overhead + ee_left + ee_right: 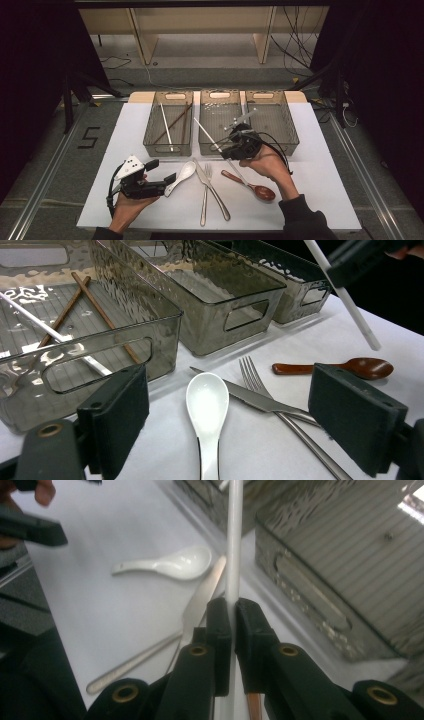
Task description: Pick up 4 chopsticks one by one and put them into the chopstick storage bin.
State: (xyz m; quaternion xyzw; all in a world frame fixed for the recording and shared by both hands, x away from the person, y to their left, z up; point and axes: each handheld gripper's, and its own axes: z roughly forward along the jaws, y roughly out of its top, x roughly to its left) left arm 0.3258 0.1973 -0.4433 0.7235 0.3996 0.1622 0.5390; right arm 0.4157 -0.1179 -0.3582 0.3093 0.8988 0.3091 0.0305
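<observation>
My right gripper (226,148) hovers in front of the middle bin (220,102), shut on a white chopstick (206,132) that slants up to the left. In the right gripper view the chopstick (233,545) runs straight up from between the pressed pads (220,625). My left gripper (161,171) rests low at the table's front left, open, its pads (120,415) on either side of a white ceramic spoon (207,405). The left bin (150,142) holds a white chopstick (166,127) and brown chopsticks (175,122).
A knife (200,172) and a fork (206,192) lie at the front centre of the white table (310,170). A brown wooden spoon (252,186) lies to their right, under my right hand. The right bin (272,117) stands at the back.
</observation>
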